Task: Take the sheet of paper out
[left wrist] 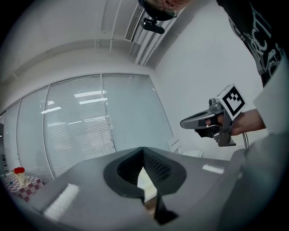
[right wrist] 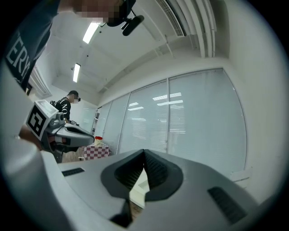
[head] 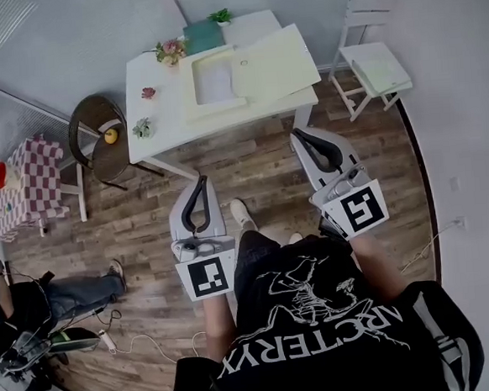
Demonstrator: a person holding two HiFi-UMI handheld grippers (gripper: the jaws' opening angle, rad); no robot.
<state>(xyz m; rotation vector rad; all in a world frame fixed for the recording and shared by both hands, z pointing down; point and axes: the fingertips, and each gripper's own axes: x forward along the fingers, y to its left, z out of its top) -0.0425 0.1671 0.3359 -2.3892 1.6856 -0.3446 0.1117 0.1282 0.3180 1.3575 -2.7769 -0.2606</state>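
On the white table (head: 160,113) at the top of the head view lies an open pale yellow folder (head: 274,61), and a white sheet of paper (head: 215,80) rests in its left half. Both grippers hang over the wooden floor, short of the table and pointing toward it. My left gripper (head: 200,182) (left wrist: 143,149) is shut with nothing between its jaws. My right gripper (head: 300,134) (right wrist: 144,151) is shut and empty too, its tip close to the table's near right corner. Each gripper shows from the side in the other's view, the right gripper (left wrist: 183,122) and the left gripper (right wrist: 90,131).
Flowers (head: 170,50), a green book (head: 203,35) and two small plants (head: 143,128) also stand on the table. A white chair (head: 373,58) is to its right, a dark round chair (head: 101,143) and a checked table (head: 25,187) to its left. A person (head: 34,304) sits at lower left.
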